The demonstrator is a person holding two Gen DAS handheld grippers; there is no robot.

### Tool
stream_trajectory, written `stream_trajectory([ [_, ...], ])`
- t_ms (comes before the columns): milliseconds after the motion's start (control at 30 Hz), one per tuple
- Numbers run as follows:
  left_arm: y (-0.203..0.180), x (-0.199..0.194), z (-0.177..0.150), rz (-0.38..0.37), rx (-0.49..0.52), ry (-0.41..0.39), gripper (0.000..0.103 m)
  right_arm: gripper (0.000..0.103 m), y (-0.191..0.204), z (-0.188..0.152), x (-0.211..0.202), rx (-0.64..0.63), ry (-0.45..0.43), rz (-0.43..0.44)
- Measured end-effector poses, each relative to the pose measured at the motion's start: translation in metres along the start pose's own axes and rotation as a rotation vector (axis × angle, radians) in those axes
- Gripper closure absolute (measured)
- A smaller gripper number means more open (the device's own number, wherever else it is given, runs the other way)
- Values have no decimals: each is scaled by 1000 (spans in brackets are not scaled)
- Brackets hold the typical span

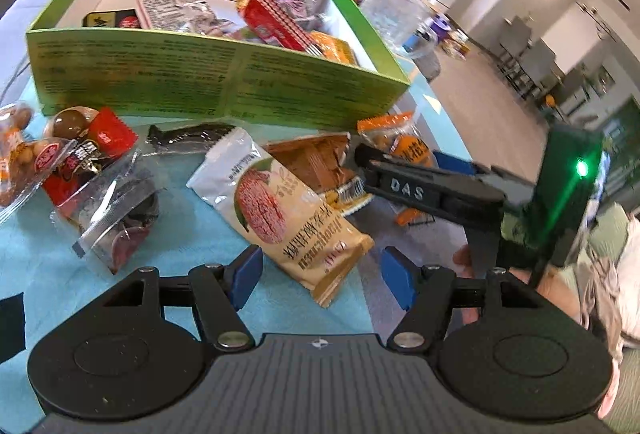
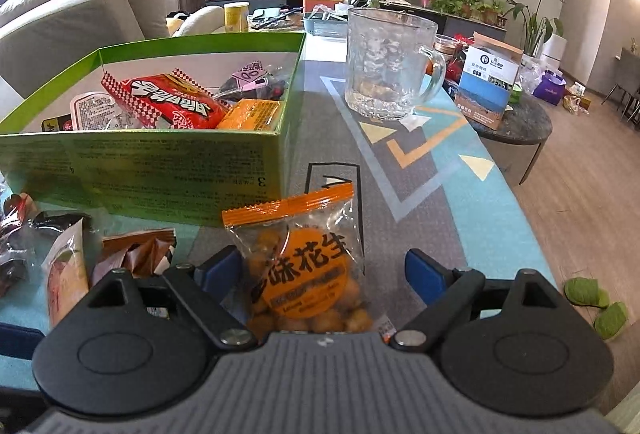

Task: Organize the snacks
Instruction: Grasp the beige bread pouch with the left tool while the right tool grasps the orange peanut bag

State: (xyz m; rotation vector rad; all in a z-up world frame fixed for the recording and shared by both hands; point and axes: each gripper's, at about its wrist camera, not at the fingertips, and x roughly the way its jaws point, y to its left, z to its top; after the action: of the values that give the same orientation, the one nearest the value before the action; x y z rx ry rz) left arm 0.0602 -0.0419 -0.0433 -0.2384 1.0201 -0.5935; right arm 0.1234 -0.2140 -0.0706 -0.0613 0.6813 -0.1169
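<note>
- I hold a two-finger tool in each hand over a worktop with a patterned blue cover; loose snack packets lie in front of an open green box that already has several packets inside
- My right gripper has its fingers apart on either side of a clear peanut packet with an orange label; the packet lies flat just in front of the box's near corner, and the pads do not press on it
- My left gripper also stands open, holding nothing, with the lower end of a cream biscuit packet between its fingers
- I judge the step in hand to be picking up one more snack for the box
- Next I would need to close my right fingers on the peanut packet, lift it clear of the box's front wall, and let it go inside
</note>
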Motion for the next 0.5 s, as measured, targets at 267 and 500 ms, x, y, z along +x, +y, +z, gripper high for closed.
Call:
stream_trajectory([
  [267,7,8,17,73,-150,-17,38,45,5,-2,-8,3,-14,54],
  [500,11,11,14,-6,-88,-19,97,45,3,-13,-24,35,-10,97],
])
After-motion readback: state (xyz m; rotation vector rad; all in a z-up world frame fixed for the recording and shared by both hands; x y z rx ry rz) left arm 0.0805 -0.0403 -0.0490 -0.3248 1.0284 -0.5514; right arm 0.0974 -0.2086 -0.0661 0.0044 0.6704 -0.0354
